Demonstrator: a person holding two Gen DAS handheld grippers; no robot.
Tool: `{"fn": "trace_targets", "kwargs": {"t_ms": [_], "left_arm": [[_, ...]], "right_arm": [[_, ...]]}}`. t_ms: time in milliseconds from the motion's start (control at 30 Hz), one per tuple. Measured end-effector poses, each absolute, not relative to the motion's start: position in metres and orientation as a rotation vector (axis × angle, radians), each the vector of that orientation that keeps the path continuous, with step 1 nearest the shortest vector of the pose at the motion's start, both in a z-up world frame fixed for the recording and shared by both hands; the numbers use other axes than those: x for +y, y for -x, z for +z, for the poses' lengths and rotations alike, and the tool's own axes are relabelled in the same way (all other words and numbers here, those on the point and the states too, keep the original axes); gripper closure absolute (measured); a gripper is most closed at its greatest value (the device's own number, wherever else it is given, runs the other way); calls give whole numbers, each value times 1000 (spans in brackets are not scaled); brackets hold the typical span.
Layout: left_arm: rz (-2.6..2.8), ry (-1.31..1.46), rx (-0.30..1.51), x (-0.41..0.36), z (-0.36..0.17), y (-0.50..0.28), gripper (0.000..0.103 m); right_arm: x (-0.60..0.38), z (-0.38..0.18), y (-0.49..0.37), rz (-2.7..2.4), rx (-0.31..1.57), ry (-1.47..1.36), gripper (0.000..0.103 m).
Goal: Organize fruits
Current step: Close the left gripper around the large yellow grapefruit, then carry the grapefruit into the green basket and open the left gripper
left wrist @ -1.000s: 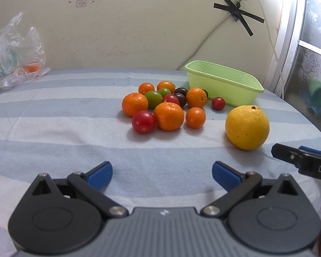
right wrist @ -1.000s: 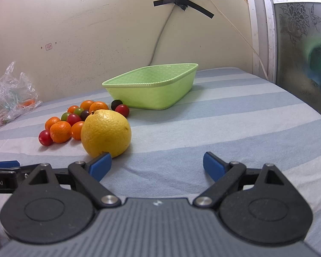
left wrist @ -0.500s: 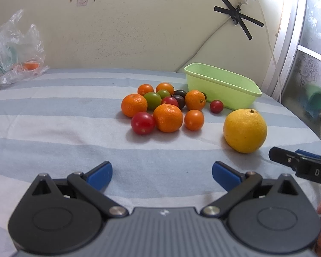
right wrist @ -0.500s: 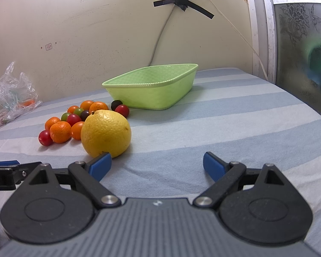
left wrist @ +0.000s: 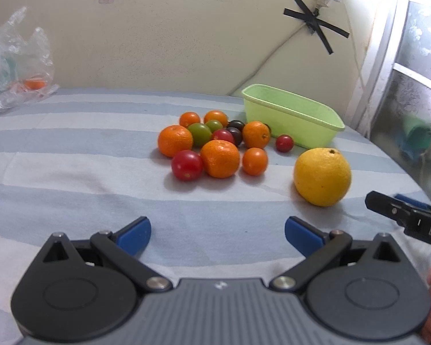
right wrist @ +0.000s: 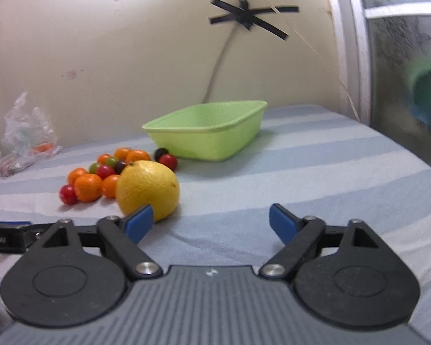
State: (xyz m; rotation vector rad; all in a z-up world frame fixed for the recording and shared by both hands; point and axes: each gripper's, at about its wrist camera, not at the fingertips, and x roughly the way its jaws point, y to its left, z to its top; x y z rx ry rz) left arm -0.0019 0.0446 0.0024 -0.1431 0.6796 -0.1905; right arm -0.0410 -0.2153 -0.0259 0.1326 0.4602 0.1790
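Loosely grouped mid-frame: small round orange, red and green fruits (left wrist: 212, 146), apparently awaiting sorting into empty lime-green plastic basket (left wrist: 293, 120) behind. Large yellow citrus (right wrist: 148, 189) lying apart, lower left, just beyond right gripper (right wrist: 211, 222), jaws just narrowed yet gaping, empty. Left gripper (left wrist: 217, 234) jaws apart, empty.

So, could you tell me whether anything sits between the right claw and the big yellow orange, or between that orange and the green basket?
Nothing visible blocks the right claw from the yellow orange; its jaws, just narrowing, hold nothing. Between the orange and the green basket, only a small red tomato and a dark one sit low against the basket's front.
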Motion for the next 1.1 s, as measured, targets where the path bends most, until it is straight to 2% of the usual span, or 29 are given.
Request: {"fn": "trace_targets", "kwargs": {"t_ms": [133,433,600,667,767,933,1100], "left_arm": [[-306,197,690,43,9,-2,0],[-498,267,697,16,30,-31,7],[-515,209,704,-11,35,-57,7],[-513,171,724,-23,32,-67,11],[-520,156,783,-35,21,-80,33],[-490,153,802,-39,19,-82,35],[-499,92,687,-54,58,-92,35]], "right_arm": [[-213,-9,42,300,419,23,32],[-192,1,21,607,448,340,32],[-188,-6,-5,629,486,355,31],[-186,-8,-12,619,491,348,30],[-183,-11,-20,644,504,311,31],[-177,-20,-19,630,499,306,35],[-190,6,-22,590,414,247,36]]}}
